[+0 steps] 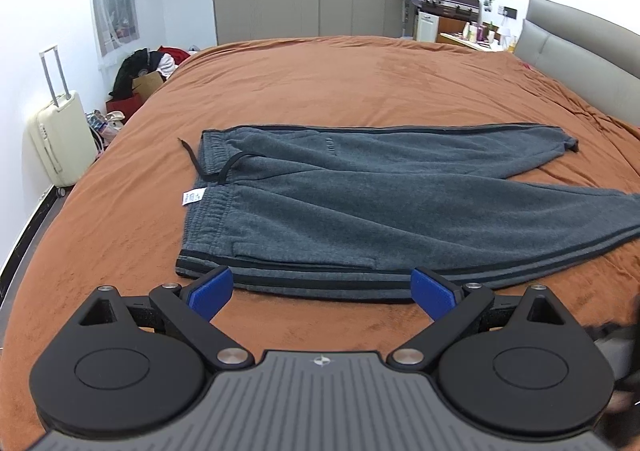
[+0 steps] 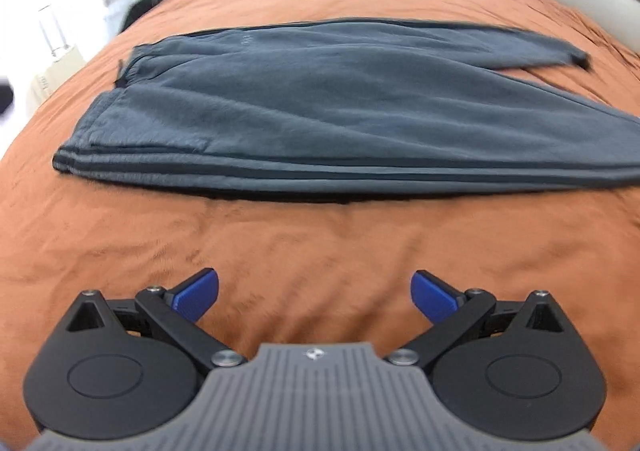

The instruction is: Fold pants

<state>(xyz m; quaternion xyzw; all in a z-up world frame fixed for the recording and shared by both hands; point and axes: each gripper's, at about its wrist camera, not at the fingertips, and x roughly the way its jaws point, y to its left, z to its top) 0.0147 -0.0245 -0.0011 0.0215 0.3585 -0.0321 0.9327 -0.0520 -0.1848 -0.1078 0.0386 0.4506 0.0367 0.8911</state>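
Observation:
Grey fleece pants point(image 1: 360, 203) with dark side stripes lie flat on an orange bedspread point(image 1: 320, 83), waistband to the left, the two legs spreading apart to the right. My left gripper point(image 1: 322, 291) is open and empty, its blue pads just at the near striped edge of the pants by the waist. In the right wrist view the pants point(image 2: 320, 119) lie farther ahead. My right gripper point(image 2: 314, 293) is open and empty over bare bedspread point(image 2: 304, 243), short of the near edge. That view is motion-blurred.
A white label and black drawstring point(image 1: 192, 155) stick out at the waistband. A cream suitcase point(image 1: 60, 139) and piled clothes point(image 1: 140, 71) stand left of the bed. A grey headboard point(image 1: 580, 51) is at the right, wardrobes at the back.

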